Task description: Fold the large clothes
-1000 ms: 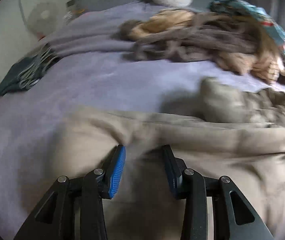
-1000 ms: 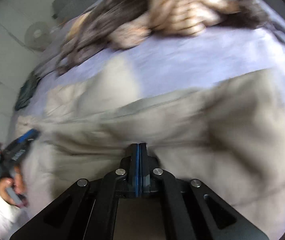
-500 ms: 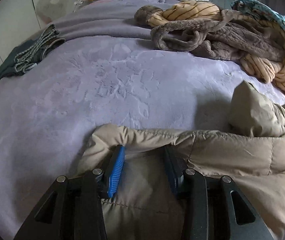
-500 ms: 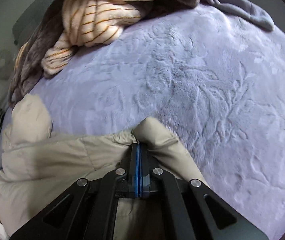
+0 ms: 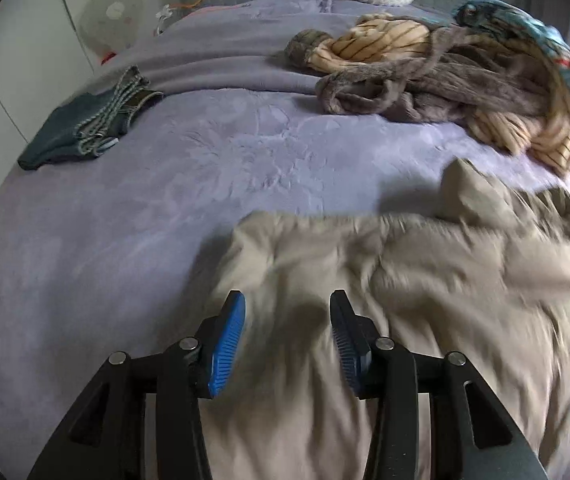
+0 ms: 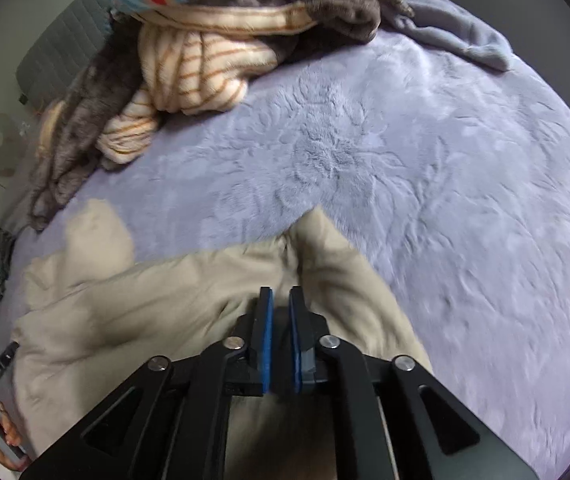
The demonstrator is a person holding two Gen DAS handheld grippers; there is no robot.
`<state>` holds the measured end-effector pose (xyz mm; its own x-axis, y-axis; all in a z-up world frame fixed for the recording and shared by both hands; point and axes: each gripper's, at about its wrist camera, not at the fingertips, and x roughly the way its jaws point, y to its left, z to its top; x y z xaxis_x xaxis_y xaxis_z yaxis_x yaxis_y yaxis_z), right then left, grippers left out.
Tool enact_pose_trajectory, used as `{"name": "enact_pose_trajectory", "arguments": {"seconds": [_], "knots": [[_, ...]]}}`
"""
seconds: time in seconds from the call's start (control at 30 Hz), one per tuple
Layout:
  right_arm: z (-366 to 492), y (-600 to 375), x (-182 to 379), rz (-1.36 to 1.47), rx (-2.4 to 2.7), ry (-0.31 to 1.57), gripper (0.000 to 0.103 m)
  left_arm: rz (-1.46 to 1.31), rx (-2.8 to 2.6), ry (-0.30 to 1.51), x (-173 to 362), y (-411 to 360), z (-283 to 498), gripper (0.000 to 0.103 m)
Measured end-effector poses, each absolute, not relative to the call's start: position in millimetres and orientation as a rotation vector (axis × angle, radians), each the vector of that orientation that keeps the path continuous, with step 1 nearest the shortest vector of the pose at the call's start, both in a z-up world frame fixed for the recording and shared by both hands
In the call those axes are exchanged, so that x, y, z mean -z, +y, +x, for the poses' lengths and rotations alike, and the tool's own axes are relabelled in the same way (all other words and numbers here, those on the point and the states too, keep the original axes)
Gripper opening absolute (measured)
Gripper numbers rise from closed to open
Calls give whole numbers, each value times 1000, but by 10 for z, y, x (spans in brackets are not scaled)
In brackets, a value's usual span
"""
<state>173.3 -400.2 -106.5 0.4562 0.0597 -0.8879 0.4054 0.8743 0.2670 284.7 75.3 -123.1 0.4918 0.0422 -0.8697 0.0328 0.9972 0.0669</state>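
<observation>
Jacket (image 5: pixel 425 300) just laid flat: your left gripper (image 5: pixel 288 334) and right gripper (image 6: pixel 279 336) jaws opening, empty. Next regrip the hem at 12 o'clock.

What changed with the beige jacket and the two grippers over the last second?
The right gripper, clamped shut on the beige padded jacket until half a second ago, is opening and has let it go. The left gripper is opening too, over loose fabric. The jacket edge was carried forward, then dropped. The clothes pile and folded jeans stayed put.
</observation>
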Motion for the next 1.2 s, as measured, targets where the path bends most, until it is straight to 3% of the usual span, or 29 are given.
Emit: {"name": "enact_pose_trajectory", "arguments": {"seconds": [0.07, 0.27, 0.33, 0.37, 0.4, 0.43, 0.8, 0.87, 0.93, 1.2], "knots": [[1511, -3943, 918, 517, 201, 1066, 33, 86, 13, 1067, 1166, 782, 2597, 46], [884, -3690, 800, 568, 149, 1097, 37, 42, 13, 1131, 1133, 833, 2040, 46], [688, -3632, 818, 580, 139, 1110, 44, 27, 19, 1155, 1148, 826, 1888, 48], [550, -3599, 825, 592, 136, 1116, 44, 24, 21, 1166, 1162, 820, 1816, 55], [446, -3579, 843, 606, 133, 1121, 45, 23, 20, 1177, 1177, 816, 1747, 82], [343, -3571, 854, 617, 132, 1125, 45, 18, 12, 1173, 1179, 820, 1685, 98], [-251, -3467, 1095, 740, 148, 1170, 58, -148, 39, 1246, 1408, 970, 1241, 103], [-274, -3473, 1152, 775, 146, 1169, 66, -210, 51, 1257, 1461, 1038, 1195, 103], [-294, -3486, 1218, 830, 137, 1156, 81, -277, 62, 1273, 1518, 1114, 1160, 103], [-278, -3501, 1423, 1017, 91, 1099, 87, -396, 16, 1282, 1660, 1385, 1117, 103]]}}
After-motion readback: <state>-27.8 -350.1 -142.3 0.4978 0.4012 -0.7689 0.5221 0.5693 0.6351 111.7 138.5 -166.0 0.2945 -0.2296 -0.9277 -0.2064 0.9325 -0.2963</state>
